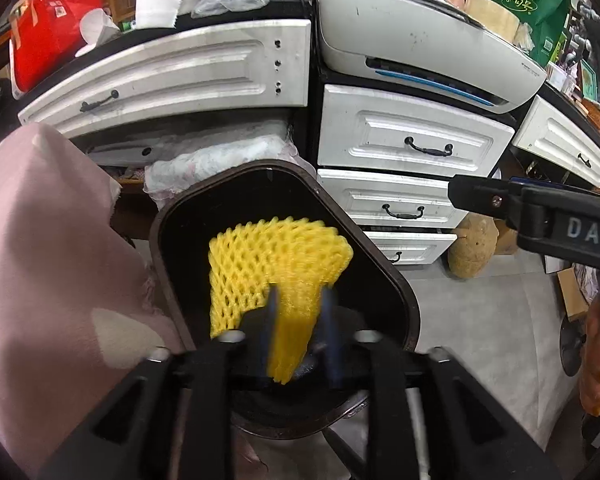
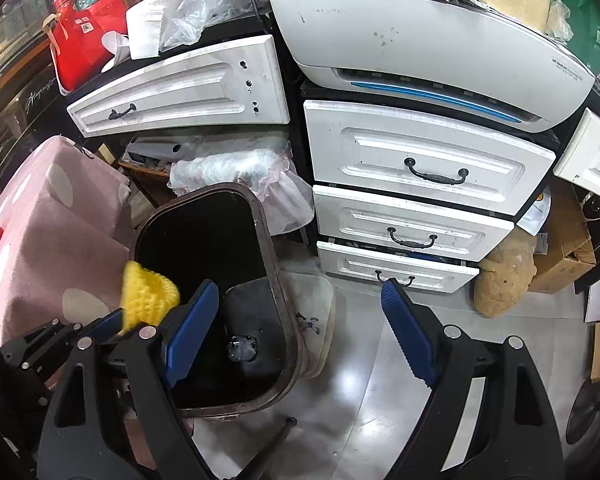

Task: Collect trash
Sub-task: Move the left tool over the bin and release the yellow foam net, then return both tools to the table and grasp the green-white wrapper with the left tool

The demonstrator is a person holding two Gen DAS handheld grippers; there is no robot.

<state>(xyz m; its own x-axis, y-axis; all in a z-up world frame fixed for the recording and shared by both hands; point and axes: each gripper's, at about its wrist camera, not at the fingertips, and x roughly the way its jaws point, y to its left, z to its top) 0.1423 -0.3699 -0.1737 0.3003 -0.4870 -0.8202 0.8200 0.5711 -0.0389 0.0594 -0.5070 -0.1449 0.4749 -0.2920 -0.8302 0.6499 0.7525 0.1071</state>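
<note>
1. pink cloth (image 1: 52, 264) sits left of the bin (image 1: 400, 292), touching its rim. keep the left gripper (image 1: 296, 320) off it so the net can't snag or land there.
2. yellow foam net (image 1: 276, 264) hangs over the bin's black mouth, its lower end between the left gripper's blue pads. jaws look partly spread and blurred; whether the pads still bite on the net i can't tell. no earlier view here, so judge by the net: if it clings, spread wider w/ a small shake, don't lift away.
3. aim for the deep middle of the bin, not the rim. net is light and springy, prob bounces if it catches an edge.
4. right gripper (image 2: 300, 332) hovers over the bin's right rim (image 2: 288, 320) & the floor (image 2: 380, 400), jaws spread wide, nothing between them. keep it clear of the drop path.
5. white drawers (image 2: 412, 160) stand behind, right of the bin. no need to go near.
</note>
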